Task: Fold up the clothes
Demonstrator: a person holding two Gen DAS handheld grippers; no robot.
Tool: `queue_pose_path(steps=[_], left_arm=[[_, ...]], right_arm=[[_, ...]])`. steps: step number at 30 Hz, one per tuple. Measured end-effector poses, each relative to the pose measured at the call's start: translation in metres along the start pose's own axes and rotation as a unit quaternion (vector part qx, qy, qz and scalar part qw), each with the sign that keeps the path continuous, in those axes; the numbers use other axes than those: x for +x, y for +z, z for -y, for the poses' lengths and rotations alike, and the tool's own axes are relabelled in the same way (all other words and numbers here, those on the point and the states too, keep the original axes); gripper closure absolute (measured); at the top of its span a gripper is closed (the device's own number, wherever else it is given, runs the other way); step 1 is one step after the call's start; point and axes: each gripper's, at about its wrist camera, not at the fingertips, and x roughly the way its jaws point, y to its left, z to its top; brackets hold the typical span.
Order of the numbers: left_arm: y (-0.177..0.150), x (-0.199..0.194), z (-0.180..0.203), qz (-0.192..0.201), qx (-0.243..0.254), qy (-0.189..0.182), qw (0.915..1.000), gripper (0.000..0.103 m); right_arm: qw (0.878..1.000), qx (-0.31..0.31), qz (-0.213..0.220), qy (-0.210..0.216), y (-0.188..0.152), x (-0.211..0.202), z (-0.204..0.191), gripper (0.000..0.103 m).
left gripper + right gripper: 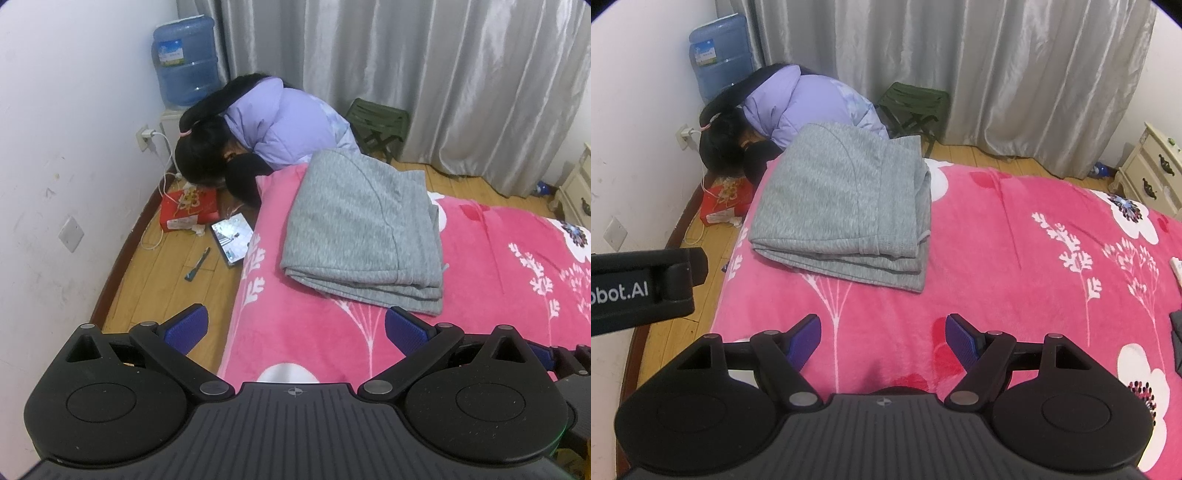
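Folding looks finished for this piece, as far as one can judge: the heathered grey knit garment (842, 206) lies as a neat stacked rectangle on the pink floral fleece blanket (997, 258), ahead of both tools and apart from them. The right gripper (881, 339) hangs over bare blanket with its blue-padded jaws spread and nothing between them. The left gripper (295, 328) does likewise, jaws wide and empty, the bundle's near edge just beyond its right-hand pad and the wooden floor (166, 280) under its left one.

Any next move probably calls either for a last smoothing of the stack or for reaching toward another garment, though none is visible here.

The garment itself shows several even layers at its near edge, a ribbed hem on top, and a curved seam across the upper face. Its far end rises slightly near a person in a lilac padded jacket (288, 125) bent over beyond the blanket's far corner.
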Motion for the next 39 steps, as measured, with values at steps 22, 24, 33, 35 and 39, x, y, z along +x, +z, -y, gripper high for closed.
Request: queue_pose_path(steps=[22,24,33,35,39], left_arm=[[-0.0001,0.0015,-0.0004,-0.001,0.002,0.004,1.0000,0.000],[-0.0002,0.0017,-0.0007,-0.001,0.001,0.004,1.0000,0.000],[0.0005,0.0010,-0.0029,-0.002,0.000,0.004,1.0000,0.000],[0.0007,0.0010,-0.0031,-0.001,-0.001,0.005,1.0000,0.000],[0.0009,0.0014,-0.0043,-0.001,-0.003,0.006,1.0000,0.000]], right_arm=[[1.000,0.002,0.002,0.000,-0.0021,0.0001,-0.0006,0.026],[1.000,0.001,0.003,-0.001,-0.0020,-0.0001,-0.0012,0.026],[1.000,-0.004,0.004,-0.004,-0.0009,0.0000,-0.0035,0.026],[1.000,-0.005,0.005,-0.004,-0.0005,-0.0002,-0.0039,0.026],[1.000,-0.007,0.006,-0.005,0.0003,-0.0004,-0.0053,0.024]])
